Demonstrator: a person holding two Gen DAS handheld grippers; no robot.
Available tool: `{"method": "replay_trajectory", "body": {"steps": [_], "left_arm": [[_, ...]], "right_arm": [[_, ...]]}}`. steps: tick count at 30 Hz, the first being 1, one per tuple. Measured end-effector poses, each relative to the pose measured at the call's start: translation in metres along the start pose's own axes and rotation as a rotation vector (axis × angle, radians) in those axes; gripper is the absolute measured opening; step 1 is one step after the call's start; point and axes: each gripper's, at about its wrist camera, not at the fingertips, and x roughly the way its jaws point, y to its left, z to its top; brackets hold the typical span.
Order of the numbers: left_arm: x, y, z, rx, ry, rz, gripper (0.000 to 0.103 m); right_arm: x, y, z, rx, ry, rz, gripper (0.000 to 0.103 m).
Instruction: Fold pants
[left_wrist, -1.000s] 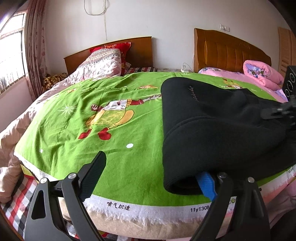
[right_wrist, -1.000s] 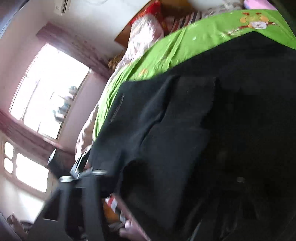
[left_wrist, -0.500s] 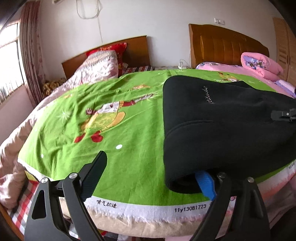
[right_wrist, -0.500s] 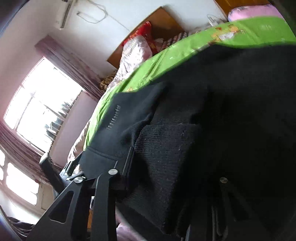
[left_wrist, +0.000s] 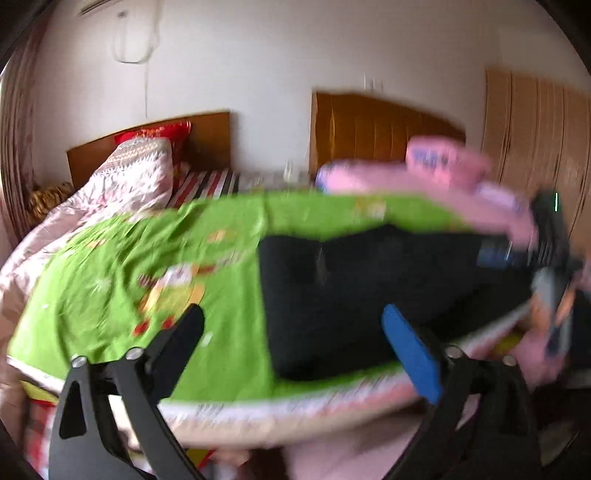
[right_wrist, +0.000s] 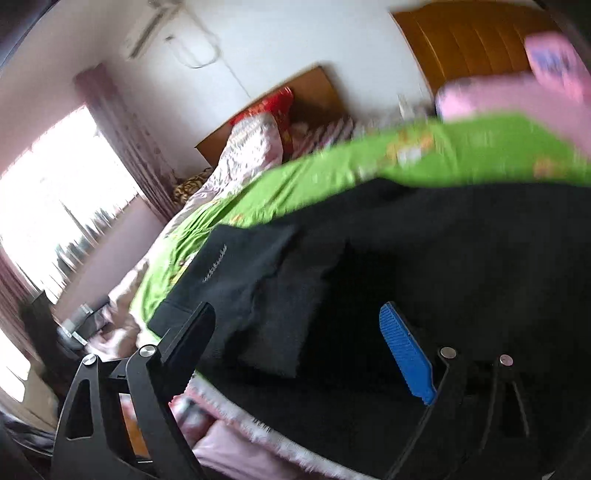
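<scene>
The black pants (left_wrist: 362, 291) lie folded on the green cartoon bedsheet (left_wrist: 147, 266), near the bed's front edge on the right. My left gripper (left_wrist: 295, 332) is open and empty, drawn back from the bed edge with nothing between its fingers. My right gripper (right_wrist: 299, 328) is also open and empty, hovering just in front of the pants (right_wrist: 424, 258), whose folded layers fill that view. The right gripper also shows in the left wrist view (left_wrist: 550, 258), blurred, at the pants' right end.
A pink quilt (left_wrist: 443, 166) lies at the back right, a patterned duvet (left_wrist: 122, 177) and red pillow at the back left. Two wooden headboards (left_wrist: 376, 125) stand against the wall. A wardrobe (left_wrist: 535, 140) is at the right, a bright window (right_wrist: 48, 221) at the left.
Both grippers have let go of the pants and pulled back and up from the bed edge. The pants now lie flat on the sheet. Both views are motion-blurred.
</scene>
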Motion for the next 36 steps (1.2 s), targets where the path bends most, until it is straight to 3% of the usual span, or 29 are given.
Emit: {"method": "replay_trajectory", "body": {"steps": [2, 5, 10, 13, 25, 28, 31, 33, 35, 36], "left_arm": [[0.024, -0.014, 0.017, -0.028, 0.005, 0.008, 0.101], [0.078, -0.040, 0.024, -0.012, 0.087, 0.065, 0.101], [0.147, -0.056, -0.009, 0.049, 0.262, 0.153, 0.101], [0.147, -0.056, -0.024, 0.066, 0.233, 0.160, 0.101], [0.142, -0.055, -0.025, 0.058, 0.243, 0.162, 0.102], [0.127, -0.059, -0.004, 0.032, 0.259, 0.112, 0.100], [0.112, -0.069, 0.038, 0.057, 0.168, 0.077, 0.101], [0.123, -0.075, 0.064, 0.085, 0.148, 0.086, 0.101], [0.154, -0.076, 0.077, 0.107, 0.198, 0.095, 0.101], [0.171, -0.074, 0.078, 0.118, 0.232, 0.135, 0.101]], "right_arm": [[0.012, 0.024, 0.005, -0.109, -0.008, -0.023, 0.090], [0.040, 0.054, 0.000, -0.274, 0.022, -0.084, 0.089], [0.078, 0.061, -0.038, -0.423, 0.138, -0.210, 0.089], [0.076, 0.049, -0.042, -0.356, 0.128, -0.157, 0.090], [0.069, 0.058, -0.041, -0.352, 0.148, -0.166, 0.091], [0.061, 0.057, -0.026, -0.315, 0.182, -0.128, 0.093], [0.059, 0.065, -0.001, -0.361, 0.133, -0.131, 0.093], [0.072, 0.072, 0.014, -0.406, 0.152, -0.093, 0.093], [0.095, 0.072, 0.019, -0.427, 0.214, -0.074, 0.093], [0.107, 0.070, 0.019, -0.434, 0.244, -0.093, 0.093]]}}
